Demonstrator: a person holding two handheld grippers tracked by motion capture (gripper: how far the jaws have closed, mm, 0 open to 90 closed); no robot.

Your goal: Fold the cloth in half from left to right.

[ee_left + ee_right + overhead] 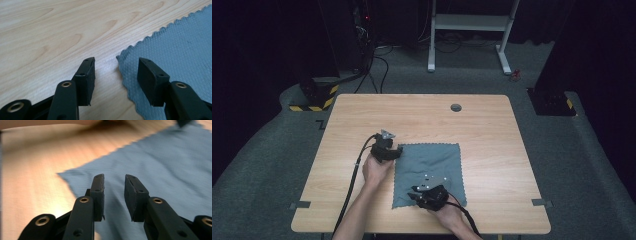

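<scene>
Grey cloth (432, 167) flat on table (492, 145), left gripper (116, 67) and right gripper (114, 186) at its corners, jaws released

A recording lab or test studio: a lone light-wood table (422, 115) with a cable grommet (456, 107) near its far edge stands on grey carpet (267, 150), ringed by black curtains. Beyond the far edge, a white equipment stand (469, 22), trailing cables (379, 65), and hazard-striped bases (314, 97) by the table's far left corner mark a technical workspace.
</scene>
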